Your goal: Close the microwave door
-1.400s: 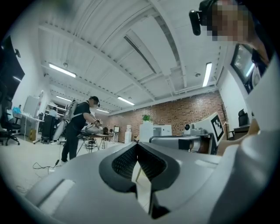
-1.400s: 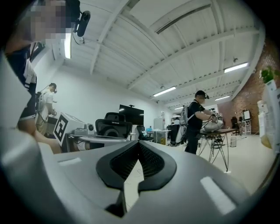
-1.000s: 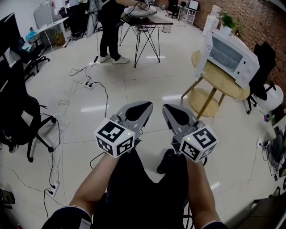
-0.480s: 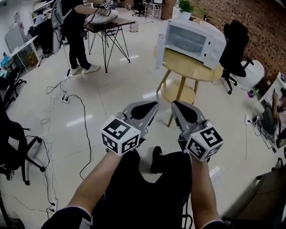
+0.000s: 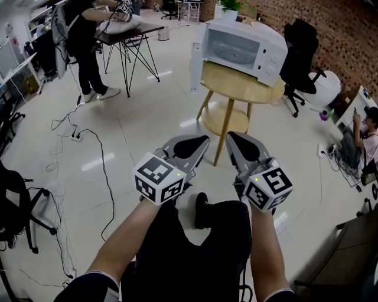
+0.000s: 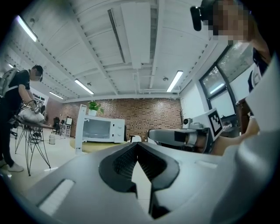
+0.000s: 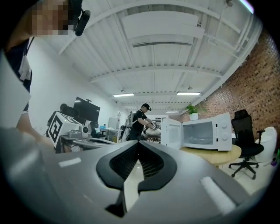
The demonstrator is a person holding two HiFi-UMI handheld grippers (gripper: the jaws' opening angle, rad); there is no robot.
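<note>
So the microwave (image 5: 245, 50) sits on a round wooden table (image 5: 236, 84), and its door (image 5: 196, 57) is swung wide open on the microwave's left side, sticking out roughly square to the front, with the white inside showing. Both grippers are well short of the microwave, held side by side and pointing roughly toward it. The left gripper (image 5: 190, 144) has its jaws closed tip to tip with nothing in them (in the left gripper view the ribbed pads meet at the front and only a small gap shows behind them). Same deal for the right gripper (image 5: 241, 145): jaws together, empty. Neither one touches the microwave or the door. A potted plant (image 5: 229, 6) stands just behind the microwave, and a black office chair (image 5: 298, 56) is just to the right of it, in front of a brick wall (image 5: 336, 35). Well to the left of the microwave, a person in dark clothes (image 5: 82, 35) leans over a black folding table (image 5: 127, 28), and cables (image 5: 88, 147) trail across the pale tiled floor on that side. Another person (image 5: 363, 130) sits far off to the microwave's right.
</note>
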